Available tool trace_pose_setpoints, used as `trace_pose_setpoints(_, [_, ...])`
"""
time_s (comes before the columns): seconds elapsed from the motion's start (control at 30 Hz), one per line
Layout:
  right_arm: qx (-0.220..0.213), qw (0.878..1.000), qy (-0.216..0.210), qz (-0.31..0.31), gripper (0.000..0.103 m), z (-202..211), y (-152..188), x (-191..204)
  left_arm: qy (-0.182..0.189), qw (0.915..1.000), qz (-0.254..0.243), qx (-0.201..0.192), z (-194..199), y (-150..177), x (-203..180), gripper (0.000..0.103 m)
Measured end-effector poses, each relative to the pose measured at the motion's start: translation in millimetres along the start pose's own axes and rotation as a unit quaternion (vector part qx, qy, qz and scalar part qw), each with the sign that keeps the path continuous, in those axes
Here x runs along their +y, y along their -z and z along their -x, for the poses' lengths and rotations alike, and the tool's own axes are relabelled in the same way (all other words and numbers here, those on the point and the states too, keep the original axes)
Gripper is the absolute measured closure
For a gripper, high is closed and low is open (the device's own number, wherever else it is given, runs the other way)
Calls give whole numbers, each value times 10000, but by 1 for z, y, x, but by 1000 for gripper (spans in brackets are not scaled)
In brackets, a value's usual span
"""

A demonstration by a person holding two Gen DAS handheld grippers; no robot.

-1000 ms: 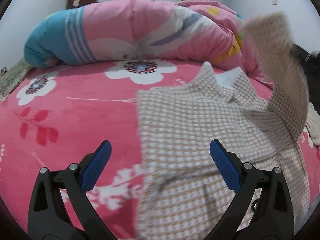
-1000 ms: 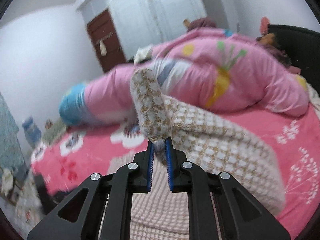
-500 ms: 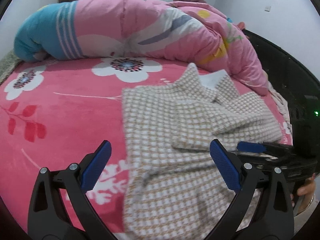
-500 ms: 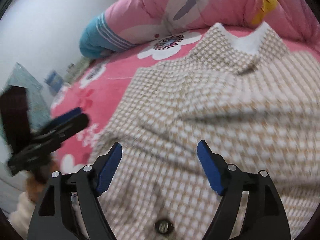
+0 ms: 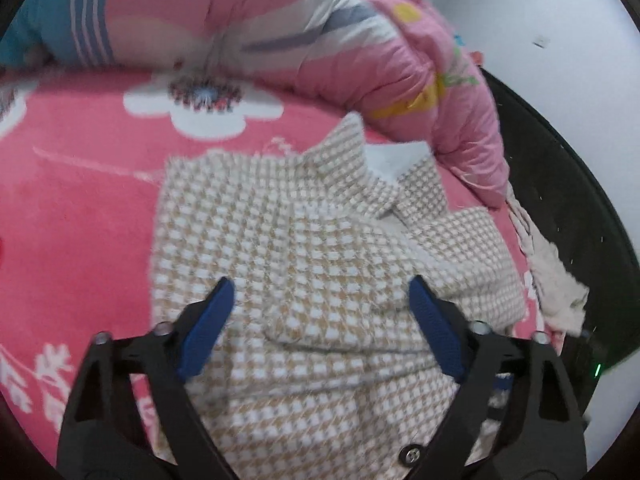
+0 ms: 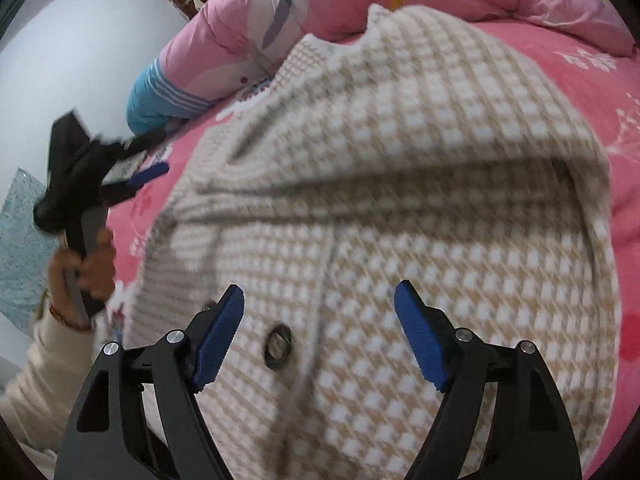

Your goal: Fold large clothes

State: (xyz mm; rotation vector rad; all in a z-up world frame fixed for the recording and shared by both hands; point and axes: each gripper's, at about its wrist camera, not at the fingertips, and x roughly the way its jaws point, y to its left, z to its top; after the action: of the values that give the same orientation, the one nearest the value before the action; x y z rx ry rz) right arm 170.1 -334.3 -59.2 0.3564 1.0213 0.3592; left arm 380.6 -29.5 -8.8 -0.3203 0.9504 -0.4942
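- Your right gripper (image 6: pixel 319 334) has let the sleeve fall across the checked coat (image 5: pixel 304 248); jaws wide, empty.
- Left gripper (image 5: pixel 320 322) jaws have narrowed slightly, gripping nothing; fold the hem next.

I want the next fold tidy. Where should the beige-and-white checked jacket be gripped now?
Probably the beige-and-white checked jacket is best pinched at its near bottom hem, coming from the near side by the metal button. The garment lies flat, collar far, sleeve already folded across, so lifting the hem towards the collar halves it.
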Motion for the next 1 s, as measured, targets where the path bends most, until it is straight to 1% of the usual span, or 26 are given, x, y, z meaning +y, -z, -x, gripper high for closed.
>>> trace_pose_setpoints(0.03, [-29,10000,29,47,27,0,2,1,-39,9998,110,139,-14,-8,4,30])
trace_pose_setpoints(0.07, [-60,9999,55,89,27,1,3,2,-81,9996,161,222,-15,-3,6,34])
trace_pose_setpoints(0.13, [-108,9998,93,152,27,2,4,4,-167,9984,332,417,-35,-14,14,40])
trace_pose_setpoints(0.17, [-128,9997,103,177,27,3,5,4,-175,9980,393,455,-34,-7,17,44])
trace_pose_setpoints(0.2, [-137,9996,110,205,27,1,5,5,-175,9977,439,478,-40,-11,19,45])
trace_pose_setpoints(0.23, [-145,9996,120,226,27,-1,5,6,-180,9976,443,500,-51,-21,17,47])
trace_pose_setpoints(0.3, [-162,9995,112,229,27,-4,7,5,-264,9975,333,570,-65,-30,12,53])
trace_pose_setpoints(0.33, [-181,9995,105,235,27,-4,7,5,-296,9973,275,608,-67,-29,10,59])
trace_pose_setpoints(0.37, [-198,9995,97,235,27,-4,8,5,-356,9969,180,679,-78,-34,4,69])
trace_pose_setpoints(0.4, [-210,9995,89,229,27,-3,8,4,-416,9965,71,722,-85,-38,-3,71])
trace_pose_setpoints(0.47, [-220,9995,54,224,27,-4,9,3,-522,9959,-245,693,-80,-31,-18,90])
trace_pose_setpoints(0.53, [-221,9995,16,207,27,-5,10,1,-536,9962,-526,448,-70,-39,-37,91])
trace_pose_setpoints(0.6, [-219,9995,8,213,27,-6,10,-1,-448,9968,-660,110,-48,-40,-47,92])
trace_pose_setpoints(0.63, [-215,9995,13,225,27,-6,10,0,-421,9964,-728,-146,-35,-49,-53,92])
trace_pose_setpoints(0.67, [-218,9995,21,223,27,-2,12,-3,-428,9961,-735,-252,-17,-44,-50,92])
trace_pose_setpoints(0.7, [-220,9995,41,233,27,-1,12,-2,-464,9953,-738,-424,-4,-47,-49,92])
trace_pose_setpoints(0.73, [-220,9994,51,246,27,-2,12,-3,-582,9941,-738,-536,2,-50,-46,92])
trace_pose_setpoints(0.77, [-221,9994,62,248,27,-2,12,-2,-657,9935,-732,-572,16,-37,-36,92])
trace_pose_setpoints(0.9, [-202,9994,96,266,27,-3,13,1,-882,9944,-559,-133,-2,-13,-2,92])
trace_pose_setpoints(0.93, [-196,9994,103,267,27,-3,12,2,-873,9945,-572,-123,-1,-6,2,92])
trace_pose_setpoints(1.0, [-179,9994,121,286,27,-3,12,4,-759,9950,-599,-263,0,0,4,92])
